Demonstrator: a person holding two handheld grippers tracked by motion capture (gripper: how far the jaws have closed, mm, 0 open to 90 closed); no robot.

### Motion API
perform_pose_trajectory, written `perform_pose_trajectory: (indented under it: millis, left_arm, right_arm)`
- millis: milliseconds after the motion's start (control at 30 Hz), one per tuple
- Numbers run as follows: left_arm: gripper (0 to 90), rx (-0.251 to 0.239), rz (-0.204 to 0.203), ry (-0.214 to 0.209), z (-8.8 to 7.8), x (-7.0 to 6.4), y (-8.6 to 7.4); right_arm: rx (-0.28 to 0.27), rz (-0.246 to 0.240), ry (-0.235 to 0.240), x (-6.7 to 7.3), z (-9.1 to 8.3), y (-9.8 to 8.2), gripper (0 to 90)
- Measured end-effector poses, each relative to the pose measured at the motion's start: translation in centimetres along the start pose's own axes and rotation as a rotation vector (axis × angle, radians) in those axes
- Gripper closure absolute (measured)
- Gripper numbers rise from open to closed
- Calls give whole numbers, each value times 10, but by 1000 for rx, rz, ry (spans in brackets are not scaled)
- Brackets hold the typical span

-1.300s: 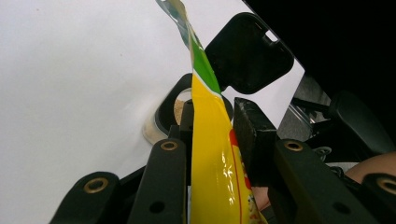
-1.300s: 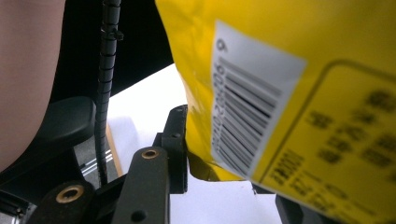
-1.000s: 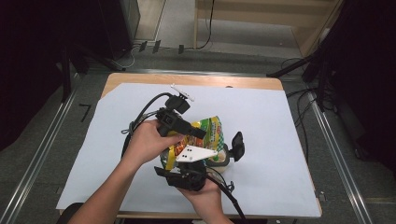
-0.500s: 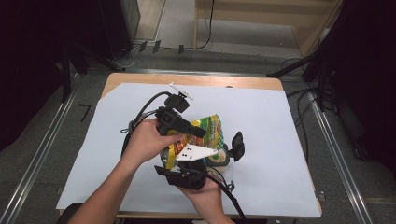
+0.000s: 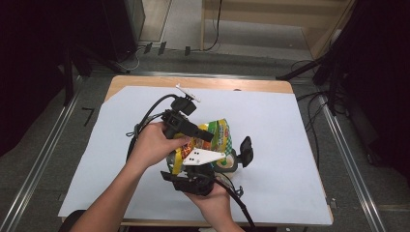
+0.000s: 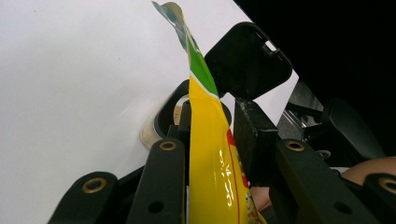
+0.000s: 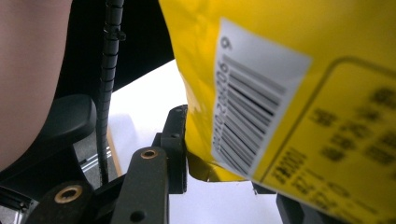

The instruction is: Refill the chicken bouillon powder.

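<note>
Nothing has shifted since a second ago: both tongs, left (image 5: 205, 135) and right (image 5: 232, 162), stay clamped on the yellow snack bag (image 5: 217, 135), upright mid-surface (image 5: 290, 121). Risk: opposing pulls tear it suddenly, spilling contents toward 3 o'clock.

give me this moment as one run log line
left gripper: shut on snack bag | right gripper: shut on snack bag | bag: held above white sheet | container: under bag

Yellow-green snack bag (image 6: 210, 154) edge-on between the black tongs (image 6: 212, 135), white table sheet (image 6: 79, 79) behind, black clip-like piece (image 6: 247, 60) beyond
</note>
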State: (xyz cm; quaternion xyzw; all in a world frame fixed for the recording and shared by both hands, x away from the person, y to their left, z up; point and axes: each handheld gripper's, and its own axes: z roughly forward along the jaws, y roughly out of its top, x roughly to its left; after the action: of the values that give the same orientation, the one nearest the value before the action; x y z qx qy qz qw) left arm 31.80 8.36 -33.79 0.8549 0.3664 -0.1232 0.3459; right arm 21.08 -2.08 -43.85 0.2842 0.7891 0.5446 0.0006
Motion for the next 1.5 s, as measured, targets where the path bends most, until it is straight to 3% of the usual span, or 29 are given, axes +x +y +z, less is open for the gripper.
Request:
perform_pose_trajectory:
  millis: [800,1000,1500]
  left_arm:
    - [731,-7,9,10,-1,-2,0]
    - [728,2,3,11,0,0,0]
    - [736,15,7,15,7,-1,0]
  right_arm:
    - [17,-29,-19,-3,-2,2,657]
    - [17,-2,3,-3,-1,1,659]
    - [15,33,-5,-4,0,-3,661]
